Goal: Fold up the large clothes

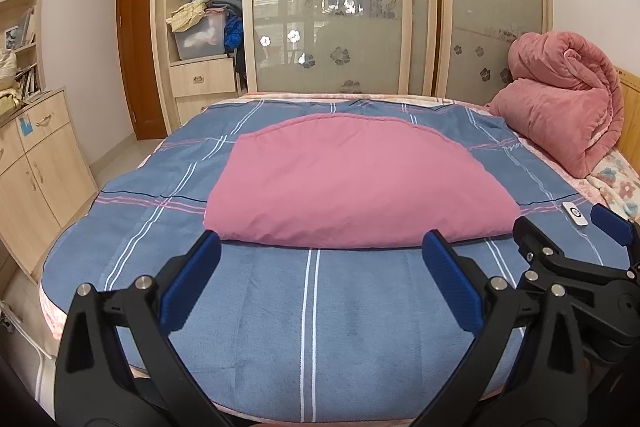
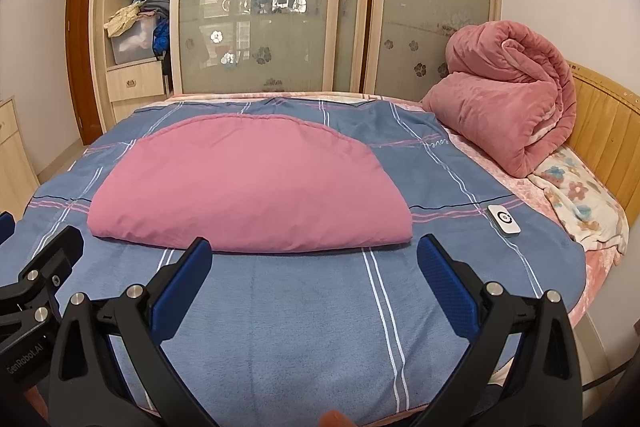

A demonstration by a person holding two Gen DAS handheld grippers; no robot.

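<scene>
1. Left wrist view: the left gripper (image 1: pixel 320 255) hangs over the near part of the bed (image 1: pixel 312 327), its two blue pads set wide apart with nothing between them.
2. One pink garment (image 1: pixel 352 183), already folded into a flat, rounded block, lies on the blue plaid bedspread (image 1: pixel 160 227) at 12 o'clock from the gripper, its near edge just beyond the fingertips.
3. At 3 o'clock the right gripper (image 1: pixel 560 231) enters the frame, also with its jaws apart and holding nothing.
4. One small white remote (image 1: pixel 575 214) lies on the bedspread at 2 o'clock, just beside the garment's right corner; one rolled pink quilt (image 1: pixel 560 107) sits further back at the headboard end.
5. Right wrist view: the right gripper (image 2: pixel 314 253) is spread wide and empty; the same single garment (image 2: pixel 248 187) sits at 11 o'clock, its near edge close to the left pad.
6. The left gripper (image 2: pixel 36 231) shows at 9 o'clock. One remote (image 2: pixel 503 220) lies at 1 o'clock and one quilt (image 2: pixel 504 107) beyond it.
7. Risks, as I judge them: pinching only the top layer would let the fold slide open; catching the bedspread along with the garment would drag both; a sweep towards 2 o'clock could knock the remote or fold it inside.
</scene>
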